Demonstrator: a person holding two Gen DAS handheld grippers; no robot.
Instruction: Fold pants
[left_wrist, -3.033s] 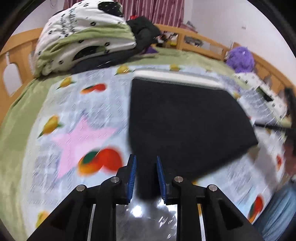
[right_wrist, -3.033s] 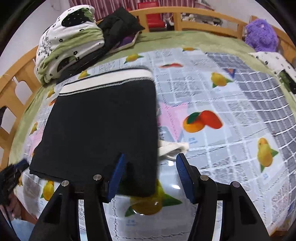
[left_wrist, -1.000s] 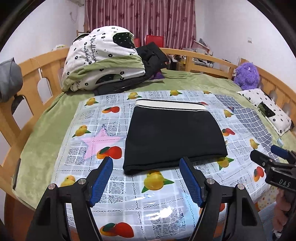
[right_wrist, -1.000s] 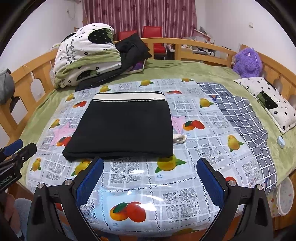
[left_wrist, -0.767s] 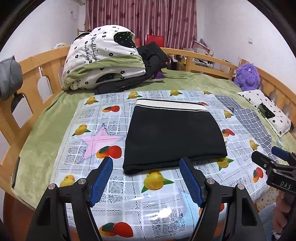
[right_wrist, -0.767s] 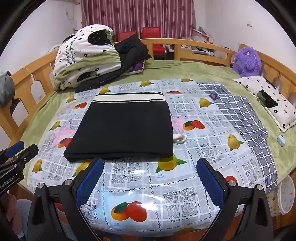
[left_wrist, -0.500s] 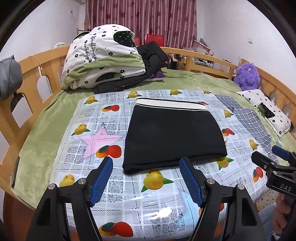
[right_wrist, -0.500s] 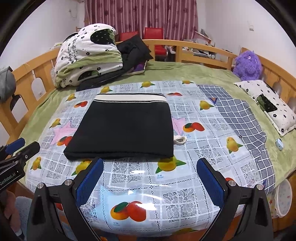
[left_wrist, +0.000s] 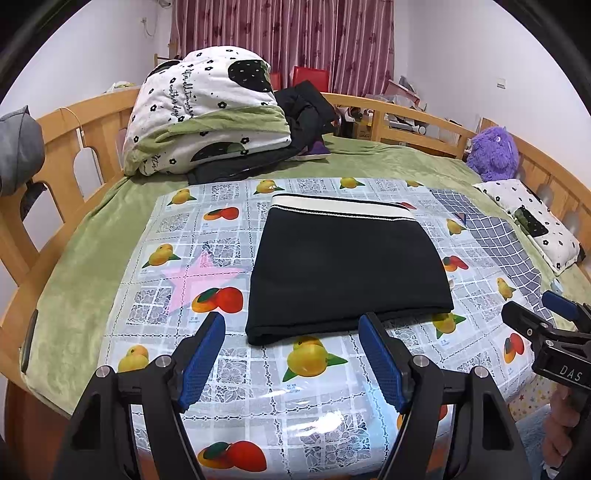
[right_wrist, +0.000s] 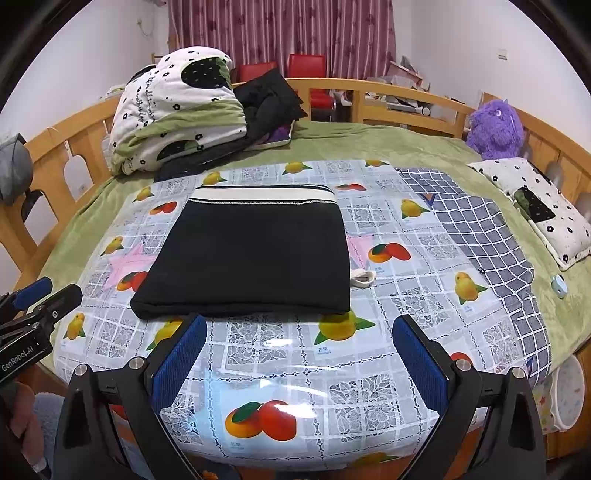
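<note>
Two handheld grippers are held side by side, both short of the near edge of the folded pants (left_wrist: 347, 269) and tilted downward toward them. The left gripper (left_wrist: 291, 354) is spread wide, nothing between its blue pads. The right gripper (right_wrist: 299, 360) is likewise spread, empty. Neither is touching the pants.

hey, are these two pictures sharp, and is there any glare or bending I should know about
Left wrist view: sharp, no motion blur; white glare on the glossy cover just ahead of the left gripper; fisheye bows the bed rail. Right wrist view: also sharp; a glare patch on the cover in front of the pants; dark corners, curved rails.
</note>
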